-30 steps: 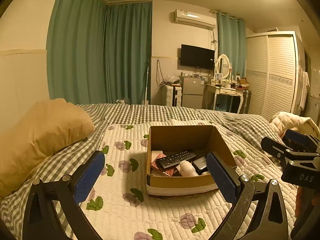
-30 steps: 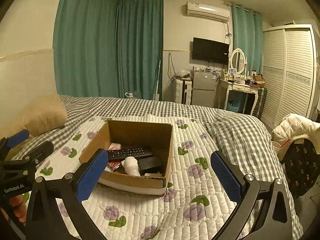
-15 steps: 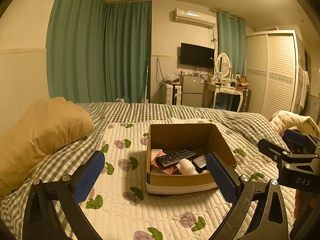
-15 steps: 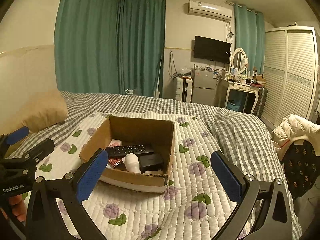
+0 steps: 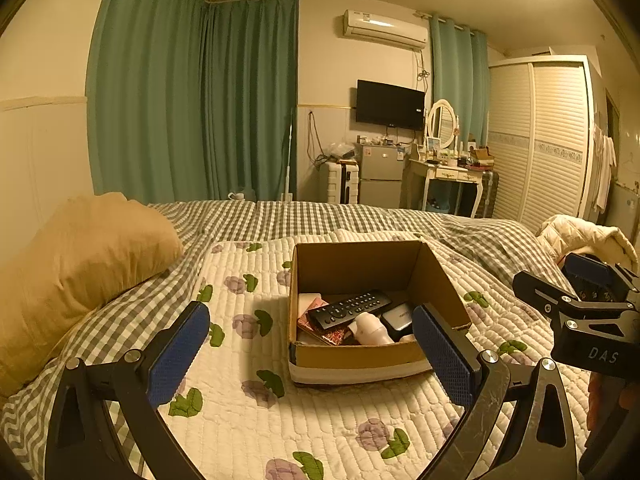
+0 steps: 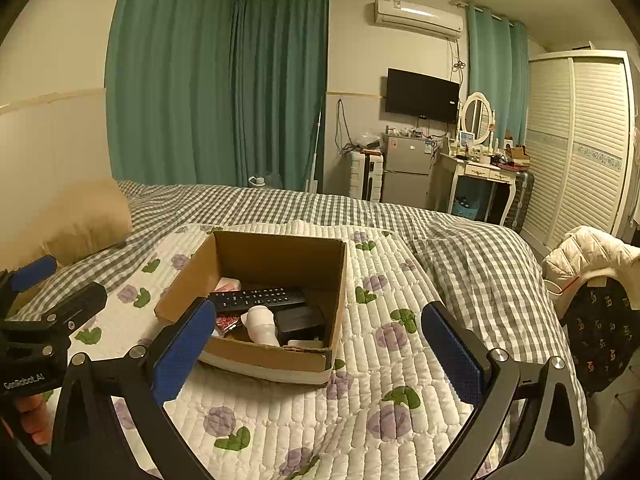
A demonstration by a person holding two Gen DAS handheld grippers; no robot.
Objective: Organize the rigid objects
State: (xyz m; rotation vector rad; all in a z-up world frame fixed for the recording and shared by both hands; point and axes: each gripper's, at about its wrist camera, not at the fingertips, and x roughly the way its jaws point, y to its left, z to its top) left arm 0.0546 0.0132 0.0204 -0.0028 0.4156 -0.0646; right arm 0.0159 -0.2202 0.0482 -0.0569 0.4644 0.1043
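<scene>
I have both claws spread wide and empty: left claw (image 5: 310, 354), right claw (image 6: 316, 354). The cardboard box (image 5: 360, 356) sits on the bed (image 6: 400, 380) just ahead, between them. The remote (image 5: 350, 308) lies across its contents, seemingly nearer my left claw.

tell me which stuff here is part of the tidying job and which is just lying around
Job: cardboard box, remote control, white bottle, black case, left gripper and right gripper, both open.

Lying about: pillow, white jacket, quilt.
</scene>
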